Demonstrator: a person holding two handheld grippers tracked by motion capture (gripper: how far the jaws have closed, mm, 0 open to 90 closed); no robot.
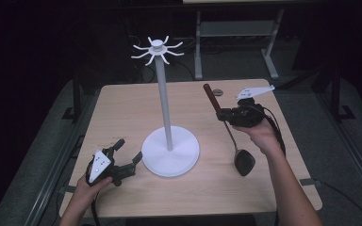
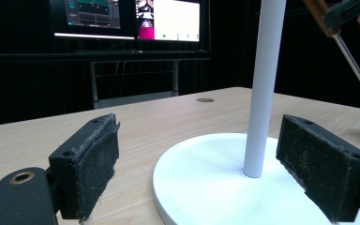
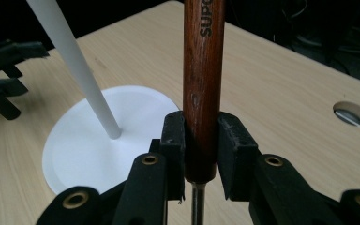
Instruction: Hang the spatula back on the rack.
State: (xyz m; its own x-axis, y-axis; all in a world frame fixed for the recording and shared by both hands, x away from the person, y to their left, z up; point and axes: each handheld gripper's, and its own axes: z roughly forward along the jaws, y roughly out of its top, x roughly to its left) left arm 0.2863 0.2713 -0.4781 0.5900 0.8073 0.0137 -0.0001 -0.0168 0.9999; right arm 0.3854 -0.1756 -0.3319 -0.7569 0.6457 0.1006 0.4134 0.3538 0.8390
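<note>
- Wooden-handled metal ladle with a dark bowl (image 1: 233, 129): held by the right gripper (image 1: 227, 114) near the right edge of the tabletop (image 1: 122, 101), handle end up and tilted toward the far edge, bowl hanging just above the wood or touching it; which of the two cannot be told.
- Right gripper's jaws are clamped on the lower end of the brown handle (image 3: 202, 70), just above the metal shank. Risk: the grip sits low on a round, smooth handle, so the ladle could pivot or slip between the pads.
- White hanging stand with a round base, tall pole and hooked crown (image 1: 165, 101) stands mid-table. Risk: a sideways knock on the pole could tip it.
- Left gripper (image 1: 125, 157), near the front left corner, has its jaws apart, straddling the rim of the stand's base (image 2: 201, 183) without pressing it. Judgement: the stand is unsecured.
- The hooks look small; missing one could drop the ladle.
</note>
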